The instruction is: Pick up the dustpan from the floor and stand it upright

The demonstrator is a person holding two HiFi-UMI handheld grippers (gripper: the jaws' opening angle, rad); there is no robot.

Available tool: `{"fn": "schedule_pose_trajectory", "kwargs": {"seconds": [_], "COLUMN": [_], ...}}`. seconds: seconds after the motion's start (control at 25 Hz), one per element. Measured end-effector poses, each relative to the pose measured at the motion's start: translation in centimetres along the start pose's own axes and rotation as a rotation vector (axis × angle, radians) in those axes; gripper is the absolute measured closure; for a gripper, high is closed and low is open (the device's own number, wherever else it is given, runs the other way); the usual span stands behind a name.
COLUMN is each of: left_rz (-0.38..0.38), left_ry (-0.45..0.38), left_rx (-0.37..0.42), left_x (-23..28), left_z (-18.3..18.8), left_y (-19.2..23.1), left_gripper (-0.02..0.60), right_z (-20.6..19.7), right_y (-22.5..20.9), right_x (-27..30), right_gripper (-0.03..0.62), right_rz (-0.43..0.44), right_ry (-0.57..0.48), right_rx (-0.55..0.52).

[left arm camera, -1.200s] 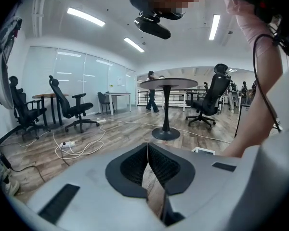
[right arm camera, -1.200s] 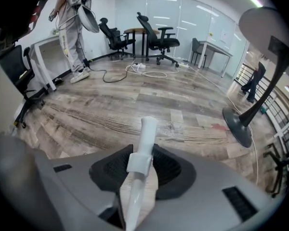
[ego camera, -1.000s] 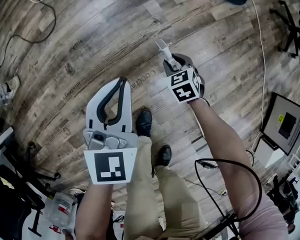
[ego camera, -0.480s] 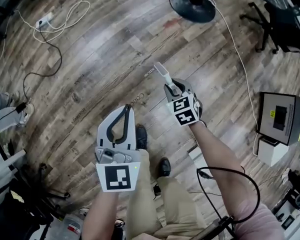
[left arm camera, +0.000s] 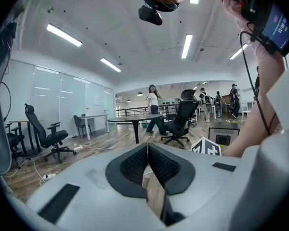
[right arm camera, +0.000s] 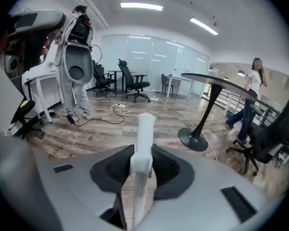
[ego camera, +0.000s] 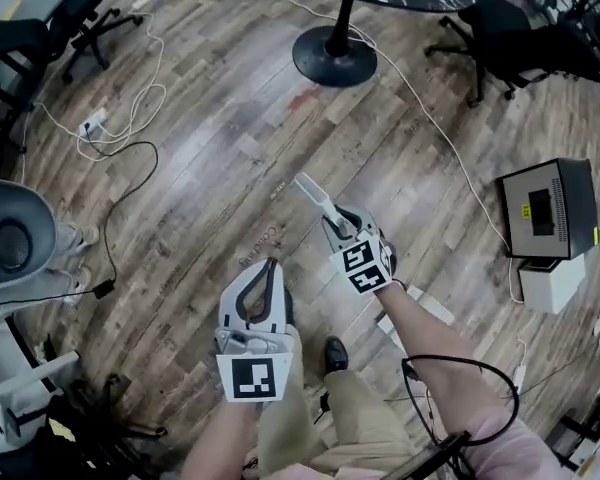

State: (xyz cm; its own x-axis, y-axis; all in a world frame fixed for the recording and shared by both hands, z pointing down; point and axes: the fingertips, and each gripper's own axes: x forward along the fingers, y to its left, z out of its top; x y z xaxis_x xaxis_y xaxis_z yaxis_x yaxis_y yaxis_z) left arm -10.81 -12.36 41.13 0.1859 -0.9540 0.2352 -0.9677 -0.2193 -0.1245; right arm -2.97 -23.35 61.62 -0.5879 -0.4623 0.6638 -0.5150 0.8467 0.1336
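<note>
**Dustpan off the floor, gripped by its handle; the standing-up step is coming next.**

The right tongs [ego camera: 332,218] are clamping shut on the slim handle of what I am reading as the long-handled white plastic dustpan [ego camera: 311,194]. The handle's tip is poking out past the jaws, and a pale flat piece [ego camera: 421,306] under the forearm is probably its pan, though it is mostly hidden. The left tongs [ego camera: 269,265] are closed jaw to jaw on nothing. The right forearm is reaching forward and slightly outward over the brown wood-plank floor [ego camera: 210,138], while the left one is tucking in close to the body, pointing ahead. The next move is calling for lowering the pan end squarely to the floor with the handle vertical, then easing the grip off.
</note>
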Motion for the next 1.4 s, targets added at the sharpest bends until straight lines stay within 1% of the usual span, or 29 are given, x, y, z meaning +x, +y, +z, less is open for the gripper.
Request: {"fn": "schedule_pose_trajectory", "kwargs": {"seconds": [0.08,0.16,0.2,0.28,0.36,0.44,0.52,0.72,0.8,1.08,1.2,1.4], "left_rz": [-0.002,-0.035,-0.046,-0.046,-0.056,-0.057,-0.073,-0.127,-0.144,-0.177,-0.191,-0.237], "left_ry": [-0.028,-0.043,-0.052,-0.078,-0.098,-0.101,-0.105,-0.110,-0.126,-0.151,-0.156,-0.158], "left_rx": [-0.020,0.040,0.049,-0.008,-0.021,-0.088,-0.110,-0.080,-0.060,-0.028,-0.028,0.000], "left_x": [-0.4,-0.9,-1.1,-1.5,-1.8,-2.2,-2.4,-3.1,-3.4,-4.8,-5.5,-6.9], "left_z": [1.9,3.9,4.8,6.5,8.4,9.5,10.5,13.0,14.1,17.4,18.5,19.9], "left_y": [-1.7,-3.5,-4.4,-5.9,-7.3,-8.6,-10.3,-13.7,-14.8,-17.7,-19.3,-22.0], "left_gripper": [0.568,0.568,0.568,0.568,0.568,0.568,0.568,0.568,0.568,0.568,0.568,0.568], "right_z": [-0.2,-0.4,-0.5,-0.7,-0.9,-1.2,-1.5,-2.3,-2.9,-4.9,-5.8,-7.1], "right_y": [-0.5,-1.0,-1.3,-2.0,-2.7,-3.4,-4.0,-4.7,-5.2,-6.8,-7.0,-7.2], "right_x": [-2.5,-4.9,-6.1,-8.5,-10.7,-12.7,-14.8,-20.0,-22.0,-28.0,-30.5,-34.3], "right_gripper": [0.480,0.480,0.480,0.480,0.479,0.480,0.480,0.480,0.480,0.479,0.479,0.479], "right_rz": [-0.006,-0.016,-0.022,-0.034,-0.045,-0.061,-0.072,-0.109,-0.125,-0.189,-0.205,-0.242], "right_ry": [-0.010,-0.023,-0.031,-0.048,-0.070,-0.088,-0.103,-0.157,-0.173,-0.197,-0.200,-0.211], "right_rx": [0.005,0.013,0.016,0.024,0.035,0.049,0.060,0.080,0.090,0.118,0.129,0.152]}}
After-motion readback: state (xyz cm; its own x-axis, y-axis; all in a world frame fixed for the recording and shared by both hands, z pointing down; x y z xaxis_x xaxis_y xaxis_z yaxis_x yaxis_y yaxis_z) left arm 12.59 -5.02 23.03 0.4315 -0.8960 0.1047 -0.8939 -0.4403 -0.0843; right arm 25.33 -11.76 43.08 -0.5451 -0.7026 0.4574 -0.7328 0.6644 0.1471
